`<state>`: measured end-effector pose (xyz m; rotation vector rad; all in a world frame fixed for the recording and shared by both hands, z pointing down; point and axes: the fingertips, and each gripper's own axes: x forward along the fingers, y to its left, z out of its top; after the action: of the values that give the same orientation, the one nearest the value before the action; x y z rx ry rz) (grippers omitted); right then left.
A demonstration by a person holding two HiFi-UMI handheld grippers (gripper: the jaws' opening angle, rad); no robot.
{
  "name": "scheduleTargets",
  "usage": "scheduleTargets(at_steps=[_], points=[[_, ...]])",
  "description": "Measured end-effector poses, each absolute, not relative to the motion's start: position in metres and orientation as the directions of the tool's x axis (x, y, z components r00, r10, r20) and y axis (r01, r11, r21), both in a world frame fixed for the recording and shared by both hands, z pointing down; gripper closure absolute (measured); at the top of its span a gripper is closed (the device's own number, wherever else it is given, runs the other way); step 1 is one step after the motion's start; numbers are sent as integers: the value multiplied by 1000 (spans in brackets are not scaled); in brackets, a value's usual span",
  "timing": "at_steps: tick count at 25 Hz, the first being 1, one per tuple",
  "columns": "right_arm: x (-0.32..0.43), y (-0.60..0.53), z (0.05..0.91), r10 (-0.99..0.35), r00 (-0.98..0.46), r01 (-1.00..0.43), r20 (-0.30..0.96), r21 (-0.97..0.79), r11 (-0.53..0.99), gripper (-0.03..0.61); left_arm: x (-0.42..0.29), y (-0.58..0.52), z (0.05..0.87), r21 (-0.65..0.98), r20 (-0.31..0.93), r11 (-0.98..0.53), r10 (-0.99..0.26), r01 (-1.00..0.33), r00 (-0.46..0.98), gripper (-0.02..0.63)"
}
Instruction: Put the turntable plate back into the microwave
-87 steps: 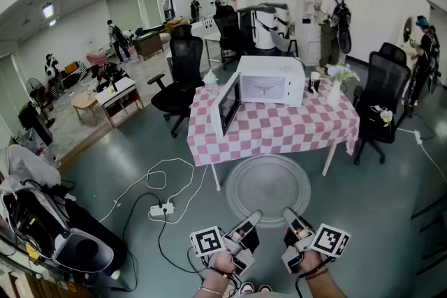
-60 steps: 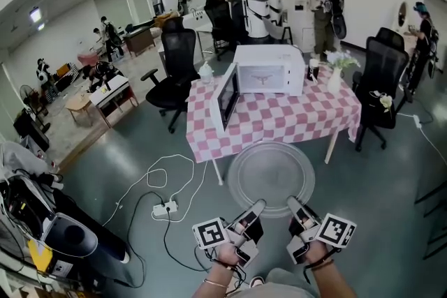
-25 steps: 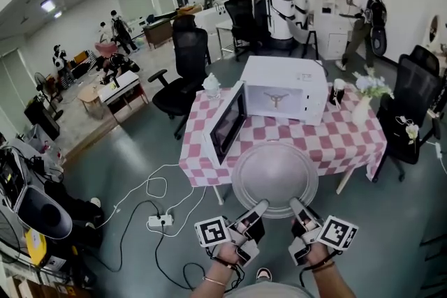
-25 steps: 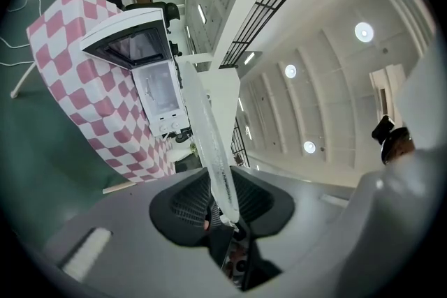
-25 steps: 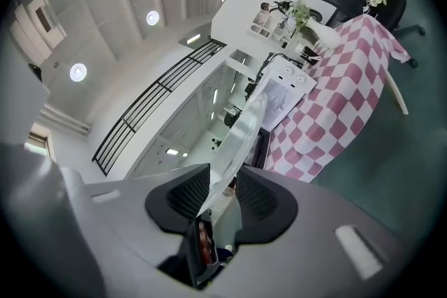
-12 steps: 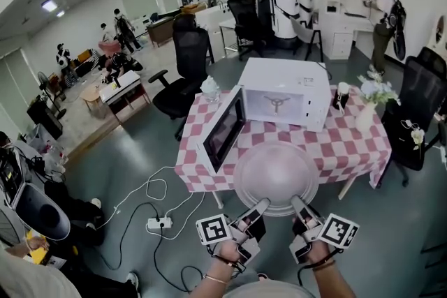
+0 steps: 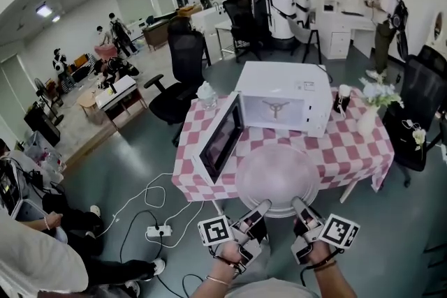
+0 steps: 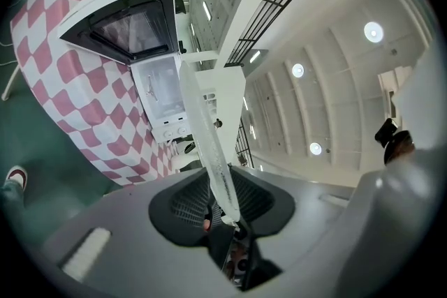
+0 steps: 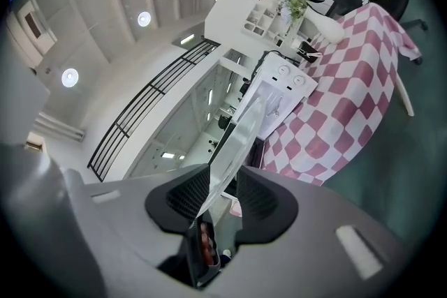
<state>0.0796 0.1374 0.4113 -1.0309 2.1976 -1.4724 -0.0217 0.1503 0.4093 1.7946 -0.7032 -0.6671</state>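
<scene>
left gripper (image 7: 259,210): fingers (image 8: 187,200) closed down to a narrow gap on the near rim of the turntable plate (image 7: 277,174), left of centre.
right gripper (image 7: 299,206): same grip, right of centre on the near rim. Gap a bit wider, glass pinched between the pads.
plate: runs away from both sets of fingers, roughly flat, hanging over the near edge of the desk (image 7: 353,150).
microwave (image 7: 288,84): on the desk straight past the plate's far edge, cavity (image 7: 276,109) open and facing me.
door (image 7: 222,139): swung out to the left, so it's closer to my left side.
key relation: cavity sits dead ahead and both hands are equally near it. My guess is a straight push far, keeping the left rim off the door.
</scene>
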Motion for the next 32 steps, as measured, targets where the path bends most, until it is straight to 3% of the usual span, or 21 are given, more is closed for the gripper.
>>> scheduleTargets(at_steps=[11, 16, 24, 28, 32], points=[[51, 44, 397, -703, -705, -392, 94, -877, 276, 471, -43, 57, 408, 956, -126, -272, -718, -109, 684, 525], [50, 4, 408, -720, -672, -434, 172, -880, 195, 471, -51, 13, 410, 952, -109, -277, -707, -132, 698, 525], [35, -57, 418, -711, -680, -438, 179, -877, 198, 471, -62, -45, 423, 968, -73, -221, -703, -119, 708, 523], [29, -87, 423, -708, -682, -444, 183, -873, 203, 471, -67, -77, 424, 947, -114, -296, -676, -126, 728, 523], [24, -116, 426, -709, -682, -447, 181, -871, 207, 471, -71, -105, 431, 955, -106, -275, -675, -116, 730, 523]])
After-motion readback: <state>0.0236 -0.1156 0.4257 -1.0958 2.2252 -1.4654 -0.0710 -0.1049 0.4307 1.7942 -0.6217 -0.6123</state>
